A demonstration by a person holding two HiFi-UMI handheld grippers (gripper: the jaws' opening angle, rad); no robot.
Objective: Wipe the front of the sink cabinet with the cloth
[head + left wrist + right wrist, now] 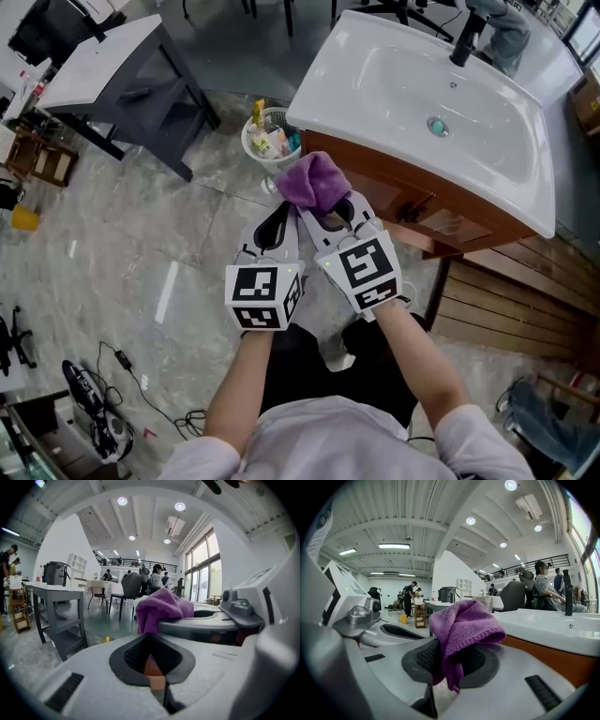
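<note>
The right hand-held gripper (451,660) pinches the cloth (464,625) by a small fold near the cabinet front (417,202), the left hand-held gripper (152,660) pressed together empty, so a hard wipe may drag the cloth free.

Both forearms, L (246,375) & R (427,361), were bare and reached fwd & down from the torso. L gripper (283,208) and R gripper (330,204) sat just beside each other, tips converging, marker cubes facing up. L jaws were together w/ nothing between them. R jaws were clamped on the purple cloth (461,625), which was bunched over the tips.
</note>
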